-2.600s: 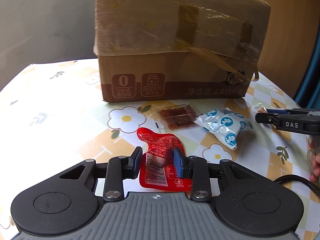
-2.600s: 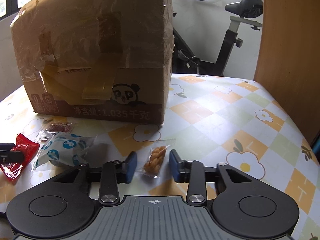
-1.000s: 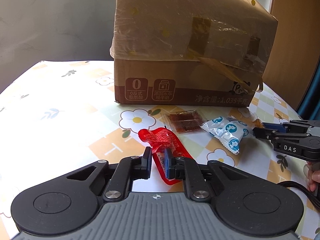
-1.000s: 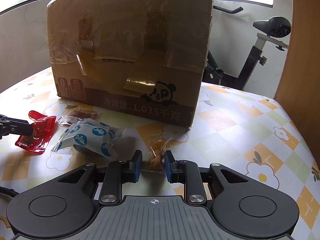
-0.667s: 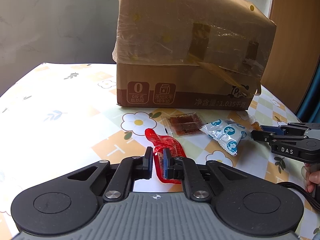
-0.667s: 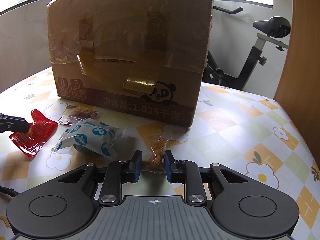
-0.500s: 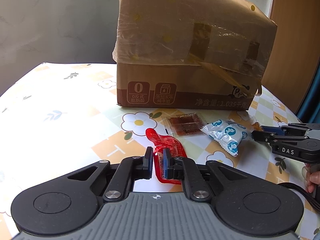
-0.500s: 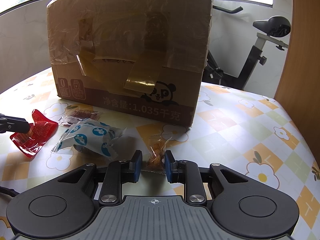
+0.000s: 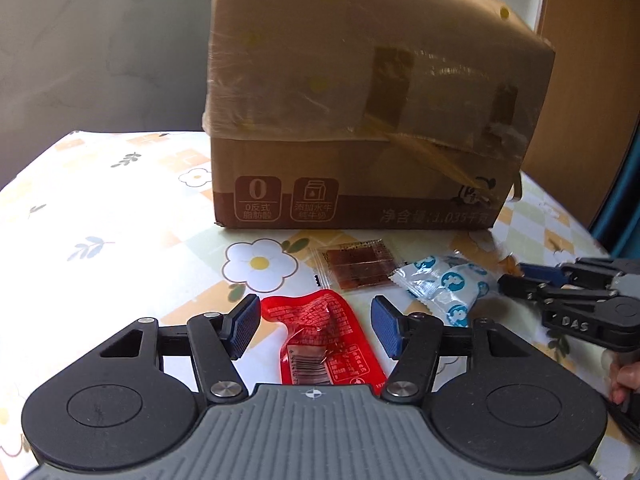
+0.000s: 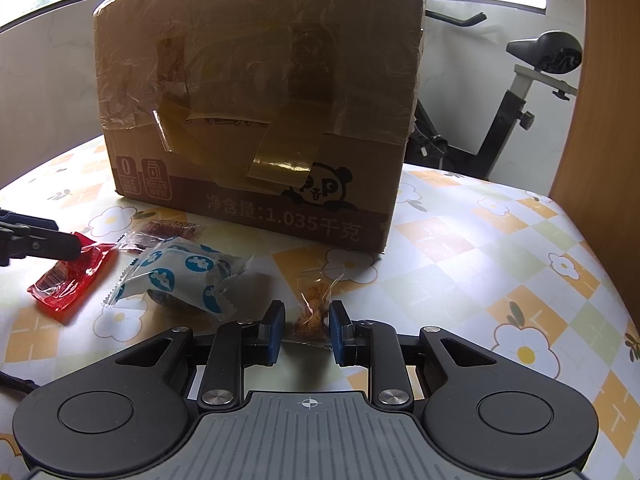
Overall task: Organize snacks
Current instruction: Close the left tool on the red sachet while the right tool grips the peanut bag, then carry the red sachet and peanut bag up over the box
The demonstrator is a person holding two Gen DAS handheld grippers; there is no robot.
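Your left gripper (image 9: 314,326) stands wide open, the red packet (image 9: 326,342) lying on the table (image 9: 100,240) between its pads, touching neither. Your right gripper (image 10: 306,334) is narrow, closed on the clear snack bag (image 10: 314,308). Between the two lie the blue-white pouch (image 10: 180,276) and brown sachet (image 9: 356,266), just before the box (image 9: 360,120).

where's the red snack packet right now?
Left wrist view: the red snack packet lies on the table between the open left claw fingers, in front of the cardboard box, just short of the brown jerky packet.
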